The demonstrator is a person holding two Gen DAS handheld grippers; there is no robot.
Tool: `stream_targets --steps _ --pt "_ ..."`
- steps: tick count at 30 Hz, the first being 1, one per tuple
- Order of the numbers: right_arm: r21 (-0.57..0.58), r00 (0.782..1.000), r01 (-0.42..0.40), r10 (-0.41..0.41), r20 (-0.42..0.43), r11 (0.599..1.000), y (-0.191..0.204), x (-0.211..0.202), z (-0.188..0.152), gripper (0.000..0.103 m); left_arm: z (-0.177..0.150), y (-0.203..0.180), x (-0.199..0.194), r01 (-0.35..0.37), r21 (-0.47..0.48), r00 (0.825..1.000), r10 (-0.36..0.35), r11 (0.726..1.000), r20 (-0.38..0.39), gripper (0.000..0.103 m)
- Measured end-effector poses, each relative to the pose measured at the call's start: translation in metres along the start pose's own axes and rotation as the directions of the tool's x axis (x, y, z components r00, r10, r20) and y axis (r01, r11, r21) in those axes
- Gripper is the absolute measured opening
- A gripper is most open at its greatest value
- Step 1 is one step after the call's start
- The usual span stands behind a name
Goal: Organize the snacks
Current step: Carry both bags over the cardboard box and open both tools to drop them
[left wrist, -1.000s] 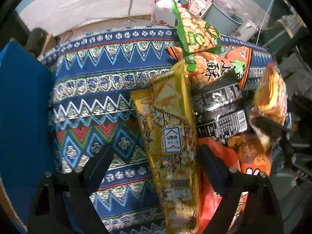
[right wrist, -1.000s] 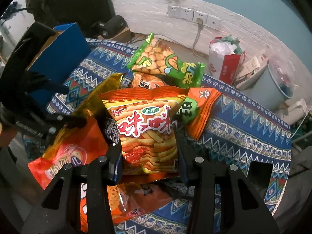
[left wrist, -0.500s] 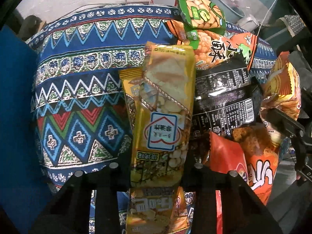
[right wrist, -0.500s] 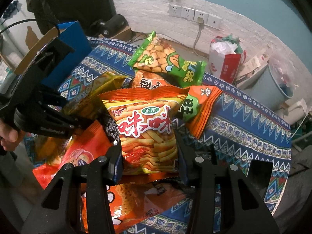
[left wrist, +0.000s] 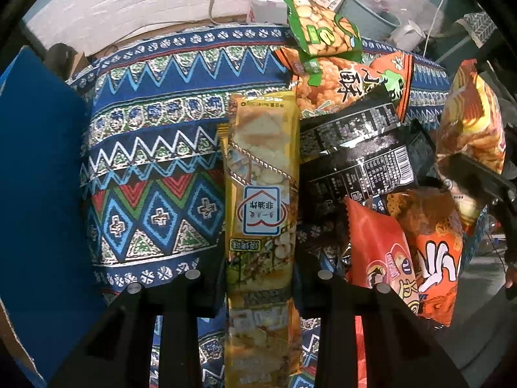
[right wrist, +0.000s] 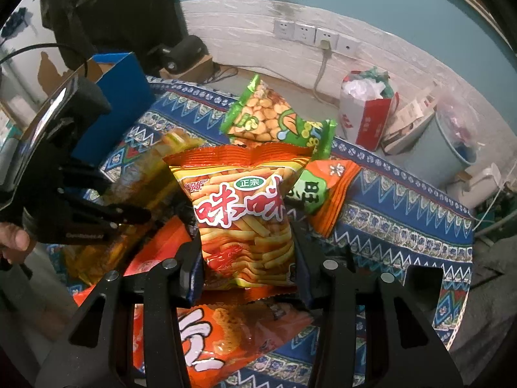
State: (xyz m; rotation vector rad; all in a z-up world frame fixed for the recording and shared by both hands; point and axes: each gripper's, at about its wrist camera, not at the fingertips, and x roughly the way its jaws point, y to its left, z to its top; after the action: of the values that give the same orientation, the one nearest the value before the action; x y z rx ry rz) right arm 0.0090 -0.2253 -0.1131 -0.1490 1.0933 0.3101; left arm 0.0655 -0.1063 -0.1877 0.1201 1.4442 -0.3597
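A long yellow snack pack [left wrist: 261, 174] lies lengthwise between the fingers of my left gripper [left wrist: 258, 274]. The jaws are closing and both pads press on its sides. My right gripper [right wrist: 247, 258] is shut on an orange bag of shrimp sticks [right wrist: 242, 200], held upright above the pile. Around them on the patterned cloth [left wrist: 155, 148] lie a green peanut bag [left wrist: 320, 32], an orange bag with green print [left wrist: 349, 84], a black bag [left wrist: 362, 158], a red bag [left wrist: 378, 249] and an orange bag with white lettering [left wrist: 436, 252].
A blue box [left wrist: 38, 177] stands at the left of the table, its open top showing in the right wrist view [right wrist: 122, 97]. Behind the table are a wall with sockets [right wrist: 307, 32], a red-and-white paper bag [right wrist: 365, 119] and a pale bucket [right wrist: 452, 142].
My left gripper went from wide open around the yellow pack to closed on its sides, and came nearer to it. The right gripper kept its hold on the orange bag.
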Motion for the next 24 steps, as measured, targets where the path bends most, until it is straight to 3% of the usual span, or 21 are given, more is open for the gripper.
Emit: stream_targets --steps 4,14,24 --pt "-0.016 1.000 -0.001 0.001 -0.003 1.000 0.006 0.000 -0.001 0.045 -0.020 0.020 -0.016 0.015 0.006 1.000 -0.015 1.000 0.017 0.031" --pt "-0.019 1.000 0.025 -0.025 0.008 1.000 0.012 -0.006 0.004 0.045 -0.037 0.027 -0.062 0.004 0.051 0.996 -0.009 0.999 0.094 0.030" --pt "-0.027 0.998 0.027 -0.026 0.056 0.999 0.036 -0.026 0.025 0.044 -0.043 0.036 -0.115 -0.087 0.081 0.976 0.068 0.993 0.209 0.030"
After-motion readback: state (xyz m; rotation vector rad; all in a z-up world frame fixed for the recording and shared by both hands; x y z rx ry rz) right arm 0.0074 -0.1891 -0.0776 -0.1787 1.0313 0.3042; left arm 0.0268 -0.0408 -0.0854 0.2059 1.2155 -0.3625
